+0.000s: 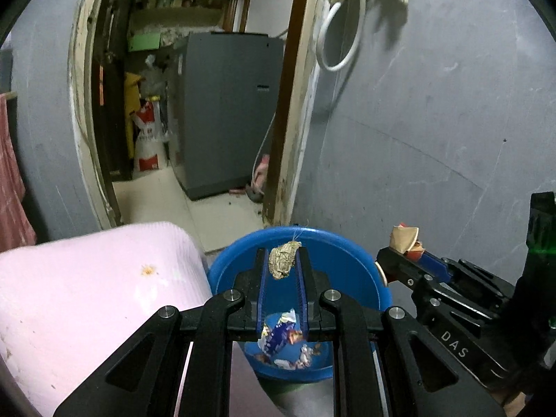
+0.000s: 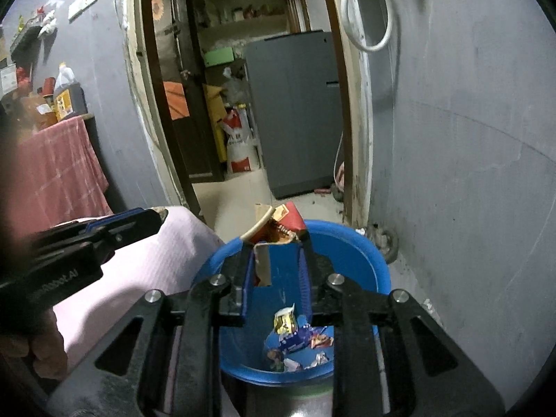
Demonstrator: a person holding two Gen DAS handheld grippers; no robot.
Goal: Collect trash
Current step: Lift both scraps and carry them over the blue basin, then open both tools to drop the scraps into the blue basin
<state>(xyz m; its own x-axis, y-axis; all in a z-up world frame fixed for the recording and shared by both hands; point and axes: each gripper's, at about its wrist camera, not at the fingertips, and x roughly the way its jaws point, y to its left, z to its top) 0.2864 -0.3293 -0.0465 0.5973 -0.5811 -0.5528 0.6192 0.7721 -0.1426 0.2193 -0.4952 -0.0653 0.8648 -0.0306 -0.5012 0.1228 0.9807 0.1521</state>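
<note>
My left gripper (image 1: pixel 282 257) is shut on a crumpled brownish wad of trash (image 1: pixel 283 260) and holds it above the blue tub (image 1: pixel 347 264). My right gripper (image 2: pixel 276 243) is shut on a crushed red and tan paper cup (image 2: pixel 278 224), also above the blue tub (image 2: pixel 351 253). The cup also shows in the left wrist view (image 1: pixel 406 239) at the tip of the right gripper. Several wrappers (image 2: pixel 299 340) lie in the tub's bottom. The left gripper shows at the left of the right wrist view (image 2: pixel 153 219).
A pink padded surface (image 1: pixel 87 295) lies left of the tub. A grey wall (image 1: pixel 434 139) stands right of it. A doorway behind opens onto a grey appliance (image 1: pixel 226 111) and sacks (image 1: pixel 149 139). A red cloth (image 2: pixel 55 170) hangs at the left.
</note>
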